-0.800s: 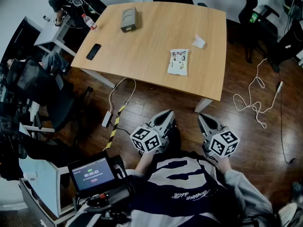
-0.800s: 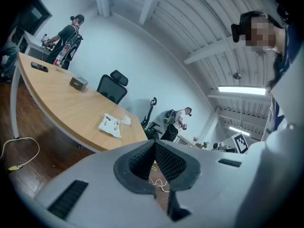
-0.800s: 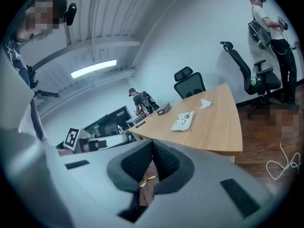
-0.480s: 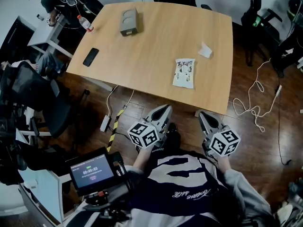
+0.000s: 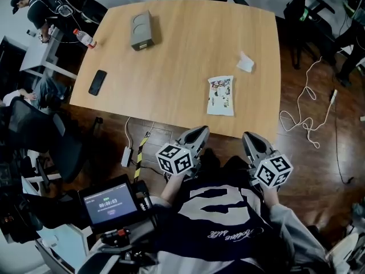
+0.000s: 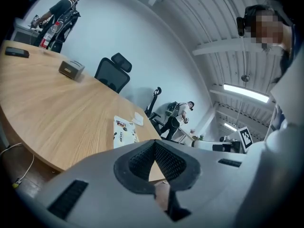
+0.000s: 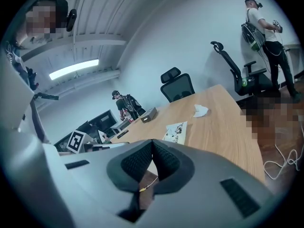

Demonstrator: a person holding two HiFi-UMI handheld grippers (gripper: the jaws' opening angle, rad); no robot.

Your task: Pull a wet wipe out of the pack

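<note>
Right gripper (image 7: 152, 145) closed and empty, short of the desk (image 7: 223, 132); pack (image 7: 176, 131) lies ahead, white scrap (image 7: 200, 110) beyond it.

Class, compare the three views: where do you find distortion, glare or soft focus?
Head view: sharp and evenly lit, table edges bowed by the wide lens, floor glossy. Left gripper view: strong fisheye, dark corners, ceiling lamp glaring, left tongs close and soft. Right gripper view: same fisheye, wipe pack fairly crisp.
</note>
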